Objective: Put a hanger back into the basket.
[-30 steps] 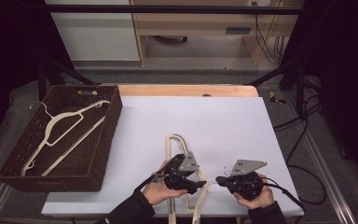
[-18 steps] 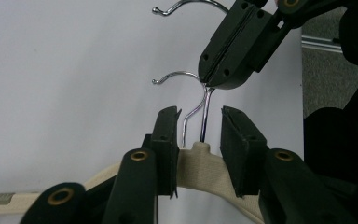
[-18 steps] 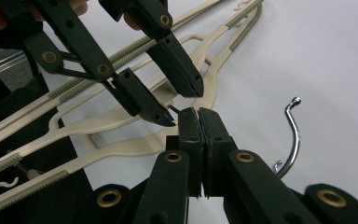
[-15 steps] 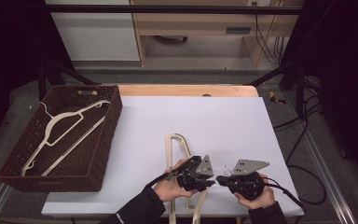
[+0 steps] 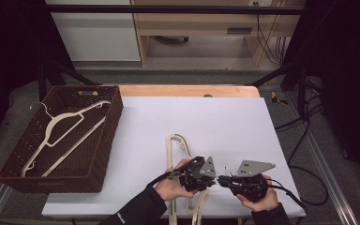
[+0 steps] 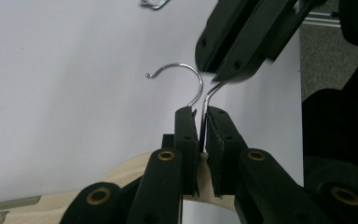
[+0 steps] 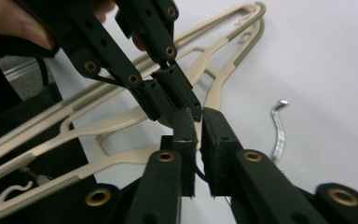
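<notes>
Near the table's front edge: two hand-held black grippers are meeting tip to tip over cream plastic coat hangers (image 5: 177,154) lying on the white table (image 5: 225,122).

Change in the left gripper: the left gripper (image 5: 212,180) is sitting a little further towards the right gripper than a second ago, and its jaws have just been closing; in the left gripper view they are now pinching the neck of a thin chrome wire hook (image 6: 182,77).

Change in the right gripper: the right gripper (image 5: 221,180) is staying where it was; its jaws have just been easing open a touch, yet in the right gripper view they are standing almost together with only a narrow slit between the pads. Whether the wire is caught in that slit cannot be told.

Hook's look: a bright, slim metal wire is curling into an open half-loop above the left gripper's pads, its free end pointing left; a second wire strand is running up beside it to the other gripper's tips.

Hanger's look: pale cream, flat, with ribbed grip strips and notched shoulders; several are lying stacked, their arms reaching away across the table.

Elsewhere: a dark brown woven basket (image 5: 9,173) at the table's left is holding another cream hanger (image 5: 58,136), unchanged.
</notes>
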Available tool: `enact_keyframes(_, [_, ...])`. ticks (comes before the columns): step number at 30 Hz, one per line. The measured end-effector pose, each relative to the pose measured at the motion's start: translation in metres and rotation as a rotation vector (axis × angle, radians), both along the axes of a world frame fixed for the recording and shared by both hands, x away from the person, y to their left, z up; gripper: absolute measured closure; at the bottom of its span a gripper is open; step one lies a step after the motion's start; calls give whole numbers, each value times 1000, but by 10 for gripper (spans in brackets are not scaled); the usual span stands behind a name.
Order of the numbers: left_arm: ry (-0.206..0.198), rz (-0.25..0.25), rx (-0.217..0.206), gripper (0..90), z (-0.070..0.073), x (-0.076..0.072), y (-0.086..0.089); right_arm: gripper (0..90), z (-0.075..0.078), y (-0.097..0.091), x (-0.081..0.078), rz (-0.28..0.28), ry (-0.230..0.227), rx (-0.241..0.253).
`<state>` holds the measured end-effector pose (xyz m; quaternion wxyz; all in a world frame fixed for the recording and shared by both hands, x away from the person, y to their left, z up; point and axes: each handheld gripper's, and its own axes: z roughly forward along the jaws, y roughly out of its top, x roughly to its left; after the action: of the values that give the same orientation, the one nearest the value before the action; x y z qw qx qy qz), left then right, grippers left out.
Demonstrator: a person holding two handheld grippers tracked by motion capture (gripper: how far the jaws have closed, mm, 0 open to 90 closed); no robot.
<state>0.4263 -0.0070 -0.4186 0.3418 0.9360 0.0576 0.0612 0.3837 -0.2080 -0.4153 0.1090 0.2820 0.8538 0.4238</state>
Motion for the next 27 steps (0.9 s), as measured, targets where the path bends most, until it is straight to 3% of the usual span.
enact_keyframes(6, [-23, 29, -30, 830, 11, 5, 13, 717, 22, -10, -10, -2, -43, 113])
enact_keyframes(13, [-54, 89, -74, 834, 26, 15, 30, 511, 19, 10, -9, -32, 16, 167])
enact_keyframes(15, [-74, 105, -85, 887, 29, 16, 33, 458, 15, 18, -6, -37, 36, 188])
enact_keyframes(21, [-59, 110, -107, 888, 33, 18, 35, 426, 1, 34, 3, -89, 105, 201])
enact_keyframes(27, [-52, 143, -139, 888, 34, 19, 34, 497, -5, 45, 12, -124, 172, 267])
